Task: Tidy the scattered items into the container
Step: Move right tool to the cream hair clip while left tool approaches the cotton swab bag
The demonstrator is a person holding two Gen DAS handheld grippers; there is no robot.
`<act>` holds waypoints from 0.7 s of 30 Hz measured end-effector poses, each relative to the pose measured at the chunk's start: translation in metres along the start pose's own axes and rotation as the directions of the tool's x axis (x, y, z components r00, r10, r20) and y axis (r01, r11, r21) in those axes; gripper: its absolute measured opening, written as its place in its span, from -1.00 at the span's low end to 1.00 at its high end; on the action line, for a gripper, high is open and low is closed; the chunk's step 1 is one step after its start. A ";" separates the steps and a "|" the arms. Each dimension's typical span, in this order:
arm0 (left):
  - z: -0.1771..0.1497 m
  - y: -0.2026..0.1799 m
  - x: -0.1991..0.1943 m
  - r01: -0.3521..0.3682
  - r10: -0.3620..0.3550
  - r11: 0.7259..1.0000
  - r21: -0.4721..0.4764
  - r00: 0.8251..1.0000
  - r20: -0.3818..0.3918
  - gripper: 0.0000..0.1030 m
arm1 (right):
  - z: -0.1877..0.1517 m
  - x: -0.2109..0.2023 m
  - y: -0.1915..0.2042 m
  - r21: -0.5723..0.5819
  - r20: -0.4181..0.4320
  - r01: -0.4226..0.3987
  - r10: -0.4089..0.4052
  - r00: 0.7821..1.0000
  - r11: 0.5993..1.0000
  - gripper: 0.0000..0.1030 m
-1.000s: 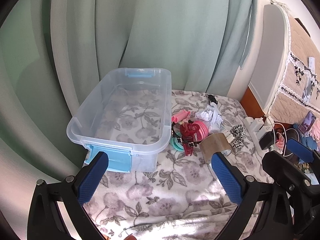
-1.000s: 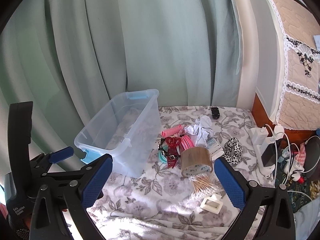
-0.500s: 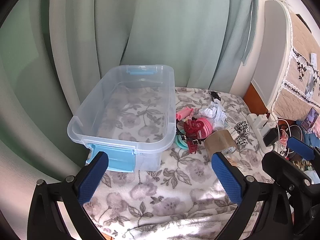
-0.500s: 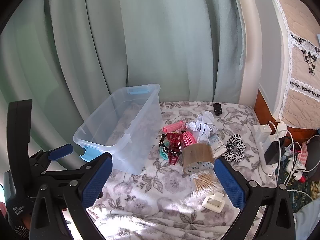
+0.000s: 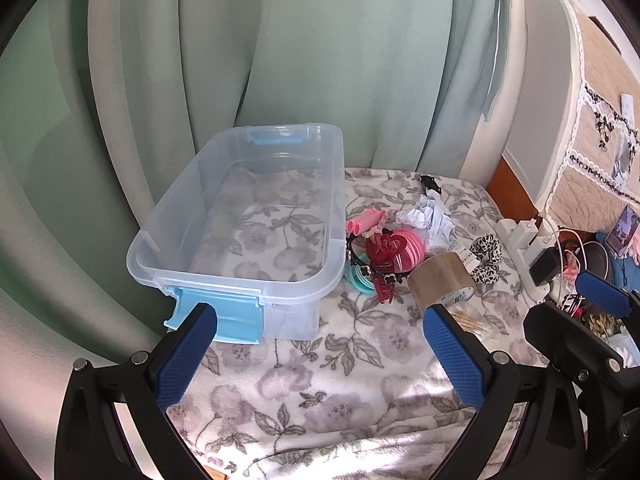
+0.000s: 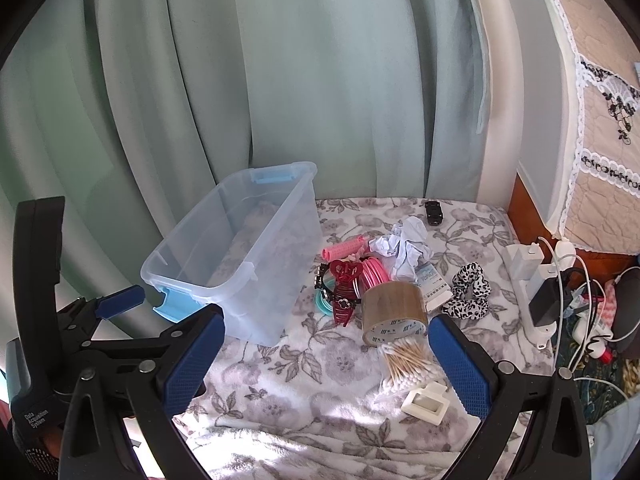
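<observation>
My left gripper [image 5: 320,332] and right gripper [image 6: 326,338] both spread wide, empty, clear container [image 5: 240,216] ahead, tape roll [image 6: 394,312] and red hair claw [image 6: 346,286] just right of container

bin [image 5: 248,220] on blanket [image 5: 320,380], left, before curtain [image 5: 320,60] | hair items pile [image 5: 384,248] just right of bin | tape roll [image 6: 394,310] before pile | cotton swabs [image 6: 404,364] before tape | scrunchie [image 6: 470,290] right of tape | power strip [image 6: 528,280] far right
</observation>
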State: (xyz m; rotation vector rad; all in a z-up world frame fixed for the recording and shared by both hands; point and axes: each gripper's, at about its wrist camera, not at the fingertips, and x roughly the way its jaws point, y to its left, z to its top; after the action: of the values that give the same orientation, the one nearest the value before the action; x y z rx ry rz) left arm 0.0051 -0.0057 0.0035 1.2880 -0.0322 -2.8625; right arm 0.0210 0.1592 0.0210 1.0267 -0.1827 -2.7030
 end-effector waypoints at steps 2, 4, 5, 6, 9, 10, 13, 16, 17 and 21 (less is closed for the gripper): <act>-0.002 -0.009 0.004 0.022 -0.022 1.000 0.014 1.000 0.004 0.99 | -0.004 -0.001 -0.008 0.024 0.000 0.009 -0.009 1.000 1.000 1.00; -0.006 -0.020 0.014 0.078 -0.077 0.997 0.031 0.997 -0.021 0.99 | -0.010 0.000 -0.020 0.059 -0.007 0.026 -0.025 1.000 0.998 1.00; -0.009 -0.027 0.021 0.109 -0.107 0.993 0.042 0.993 -0.043 0.99 | -0.014 0.001 -0.028 0.079 -0.021 0.035 -0.034 0.999 0.996 1.00; -0.013 -0.034 0.027 0.138 -0.134 0.989 0.053 0.988 -0.071 1.00 | -0.018 0.003 -0.036 0.099 -0.040 0.046 -0.042 0.998 0.994 1.00; -0.023 -0.055 0.051 0.221 -0.206 0.972 0.084 0.965 -0.161 1.00 | -0.034 0.009 -0.059 0.146 -0.088 0.090 -0.078 0.993 0.985 1.00; -0.025 -0.063 0.057 0.237 -0.216 0.967 0.096 0.959 -0.184 1.00 | -0.039 0.011 -0.066 0.158 -0.099 0.105 -0.090 0.991 0.982 1.00; -0.033 -0.083 0.074 0.251 -0.216 0.958 0.137 0.949 -0.230 1.00 | -0.052 0.020 -0.087 0.206 -0.138 0.133 -0.106 0.985 0.969 1.00; -0.038 -0.098 0.090 0.239 -0.186 0.955 0.175 0.943 -0.275 0.99 | -0.062 0.033 -0.103 0.246 -0.181 0.155 -0.111 0.977 0.957 1.00; -0.039 -0.099 0.094 0.238 -0.178 0.954 0.184 0.939 -0.293 0.99 | -0.065 0.037 -0.107 0.250 -0.194 0.160 -0.113 0.974 0.955 1.00; -0.042 -0.104 0.111 0.234 -0.158 0.952 0.198 0.928 -0.338 0.99 | -0.074 0.047 -0.121 0.274 -0.232 0.167 -0.104 0.967 0.947 0.95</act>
State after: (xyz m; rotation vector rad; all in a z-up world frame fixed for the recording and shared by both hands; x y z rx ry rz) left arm -0.0364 0.0959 -0.1098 1.8915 -0.2632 -2.8341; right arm 0.0145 0.2603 -0.0887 1.4582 -0.5007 -2.7130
